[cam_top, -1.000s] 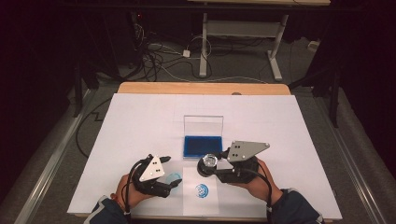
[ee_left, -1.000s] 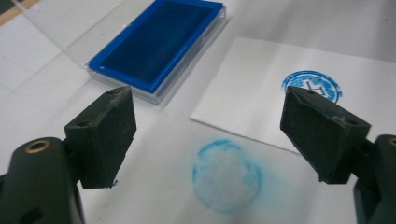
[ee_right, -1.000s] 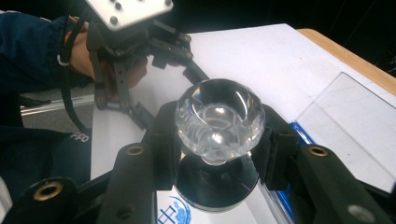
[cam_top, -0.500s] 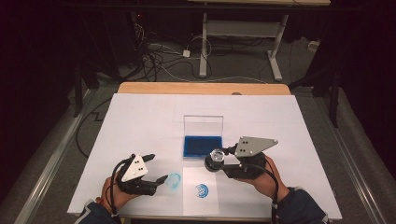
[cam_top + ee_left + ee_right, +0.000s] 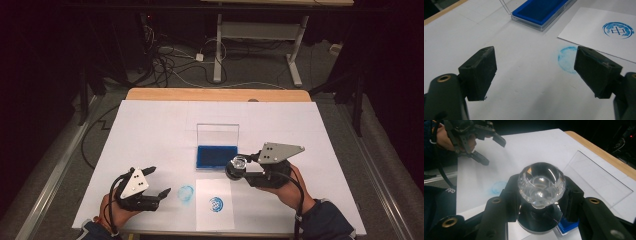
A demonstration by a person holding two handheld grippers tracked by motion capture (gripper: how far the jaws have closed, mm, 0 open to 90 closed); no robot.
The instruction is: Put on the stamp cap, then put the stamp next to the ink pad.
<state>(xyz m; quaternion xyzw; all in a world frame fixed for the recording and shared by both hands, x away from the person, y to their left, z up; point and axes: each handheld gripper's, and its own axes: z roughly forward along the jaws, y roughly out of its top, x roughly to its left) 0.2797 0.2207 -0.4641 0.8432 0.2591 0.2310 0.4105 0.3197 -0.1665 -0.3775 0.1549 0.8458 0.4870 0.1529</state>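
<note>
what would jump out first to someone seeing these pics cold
Probably the clear faceted knob of the stamp, clamped upright in the right gripper just in front of the blue ink pad with its lid standing open. Next comes the crisp blue round print on the small white sheet at the near edge. A fainter blue smudge lies left of it, beside the open left gripper.

A lab: a paper-covered worktop in a dark room, loose cables on the floor.
</note>
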